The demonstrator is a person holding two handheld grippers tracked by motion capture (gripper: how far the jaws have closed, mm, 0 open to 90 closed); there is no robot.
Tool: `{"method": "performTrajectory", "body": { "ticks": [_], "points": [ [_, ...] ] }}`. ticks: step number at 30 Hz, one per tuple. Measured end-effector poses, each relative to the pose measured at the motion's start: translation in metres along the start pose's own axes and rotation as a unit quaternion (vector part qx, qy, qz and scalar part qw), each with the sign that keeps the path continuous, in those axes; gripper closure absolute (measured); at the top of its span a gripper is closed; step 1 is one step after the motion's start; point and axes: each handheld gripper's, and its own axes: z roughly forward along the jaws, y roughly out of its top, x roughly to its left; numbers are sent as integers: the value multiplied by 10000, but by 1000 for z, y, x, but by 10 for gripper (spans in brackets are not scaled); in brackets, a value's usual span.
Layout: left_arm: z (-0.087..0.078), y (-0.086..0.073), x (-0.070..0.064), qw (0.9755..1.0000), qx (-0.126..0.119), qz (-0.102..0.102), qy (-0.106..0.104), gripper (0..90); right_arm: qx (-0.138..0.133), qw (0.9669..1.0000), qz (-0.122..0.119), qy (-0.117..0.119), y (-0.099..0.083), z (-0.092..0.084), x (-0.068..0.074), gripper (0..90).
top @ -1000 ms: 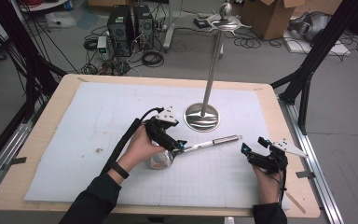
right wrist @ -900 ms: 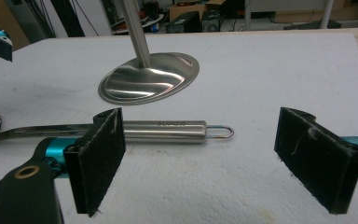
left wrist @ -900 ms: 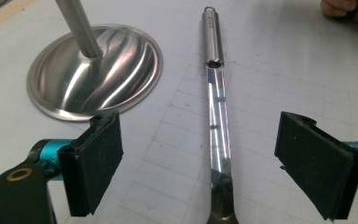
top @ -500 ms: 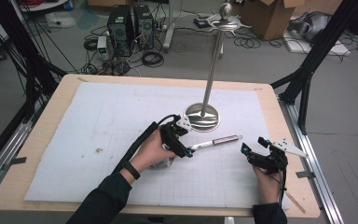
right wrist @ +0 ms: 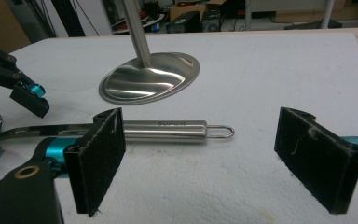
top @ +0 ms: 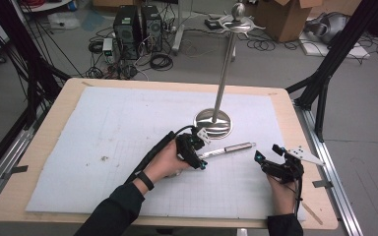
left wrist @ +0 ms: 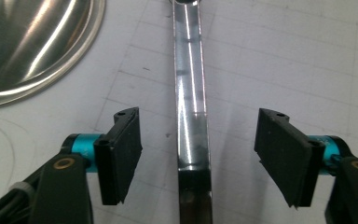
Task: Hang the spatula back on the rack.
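A steel utensil (top: pixel 231 147) lies on the white mat, its round handle with a wire loop (right wrist: pixel 168 130) pointing right and its bowl end under the person's left hand. My left gripper (top: pixel 199 162) hangs over the flat shaft (left wrist: pixel 191 70). Its jaws have just been closing and stand on either side of the shaft, with clear gaps and the pads not touching it. My right gripper (top: pixel 267 153) rests at the mat's right side, open and holding nothing, just past the handle's loop end. The right gripper view looks along the handle to the left gripper (right wrist: pixel 28 95).
A tall steel stand rises from a round base (top: pixel 214 123) just behind the utensil, and the base's rim (left wrist: pixel 28 42) lies close to the left gripper. The wooden table edge (top: pixel 305 147) runs past the mat on the right. Cables and boxes lie on the floor beyond.
My left gripper has moved right along the utensil toward the stand's base and sunk lower, and its jaws have narrowed around the shaft. The right gripper has stayed put.
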Motion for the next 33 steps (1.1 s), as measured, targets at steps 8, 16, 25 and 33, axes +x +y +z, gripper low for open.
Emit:
{"method": "performTrajectory", "body": {
  "ticks": [8, 16, 25, 33],
  "points": [
    [5, 2, 0, 9995, 270, -101, 97, 453, 10, 10000, 26, -8, 0, 0, 0, 157],
    [5, 7, 1, 9986, 458, -251, 52, 541, -4, 10000, 5, 3, 0, 0, 0, 157],
    [5, 12, 0, 9977, 627, -236, 79, 671, 2, 10000, 21, 1, 0, 0, 0, 158],
    [5, 11, 2, 9979, 584, -288, 30, 739, 8, 10000, 30, -6, 0, 0, 0, 158]
  ]
}}
